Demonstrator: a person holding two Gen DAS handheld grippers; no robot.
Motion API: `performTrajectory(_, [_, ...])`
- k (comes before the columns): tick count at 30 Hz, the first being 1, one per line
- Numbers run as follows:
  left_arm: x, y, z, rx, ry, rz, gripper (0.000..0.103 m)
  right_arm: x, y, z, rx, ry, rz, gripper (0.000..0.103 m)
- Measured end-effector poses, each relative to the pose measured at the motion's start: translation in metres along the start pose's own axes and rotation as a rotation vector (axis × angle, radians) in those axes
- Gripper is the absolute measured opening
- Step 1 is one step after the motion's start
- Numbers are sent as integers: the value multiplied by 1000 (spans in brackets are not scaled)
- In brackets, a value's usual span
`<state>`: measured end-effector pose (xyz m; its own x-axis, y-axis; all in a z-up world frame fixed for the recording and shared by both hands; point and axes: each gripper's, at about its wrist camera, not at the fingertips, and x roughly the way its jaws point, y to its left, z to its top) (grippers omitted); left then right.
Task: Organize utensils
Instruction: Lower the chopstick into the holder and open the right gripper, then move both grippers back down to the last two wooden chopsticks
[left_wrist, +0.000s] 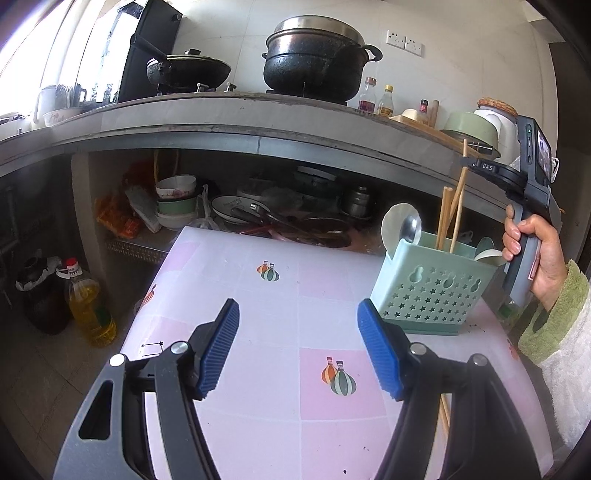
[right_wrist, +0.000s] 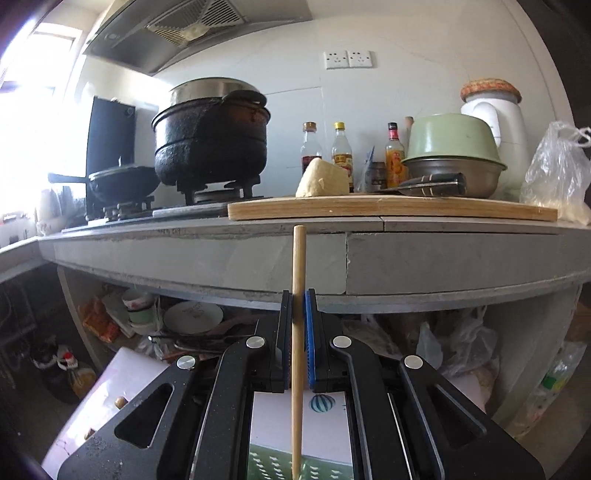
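My right tool (right_wrist: 297, 325) pinches a chopstick (right_wrist: 297, 280) mid-shaft above the caddy (left_wrist: 436, 291): light, stiff, slippery. Left tool (left_wrist: 297, 345) wide, idle at 6 o'clock.

The only clear lettering is "DAS", white on the black finger of the right gripper (left_wrist: 466, 161), at the right of the left wrist view, beside the chopstick (left_wrist: 459, 199) it pinches. A plate (left_wrist: 231, 206) under the counter at mid-frame carries dark handwriting too small to read. The bottles (right_wrist: 343, 155) on the counter in the right wrist view bear red and yellow labels whose print cannot be read.
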<state>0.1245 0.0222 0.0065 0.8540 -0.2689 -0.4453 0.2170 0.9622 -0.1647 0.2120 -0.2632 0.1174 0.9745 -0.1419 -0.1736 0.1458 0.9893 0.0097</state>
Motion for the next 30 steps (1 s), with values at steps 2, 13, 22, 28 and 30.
performTrajectory(2, [0,-2,-1,1,1,-3,64,-3,0,-4,-30,20,10,5])
performTrajectory(13, [4,-13,-4,20,32,4,64,-28,-2,-38,-118,116,44,6])
performTrajectory(22, [10,-29,-9,49,78,4,64,-65,-10,-46,-134,118,32,31])
performTrajectory(28, [16,-39,-14,82,111,-3,65,-114,-27,-44,-51,84,48,37])
performTrajectory(30, [17,-43,-17,94,122,-7,65,-131,-31,-48,-15,89,65,38])
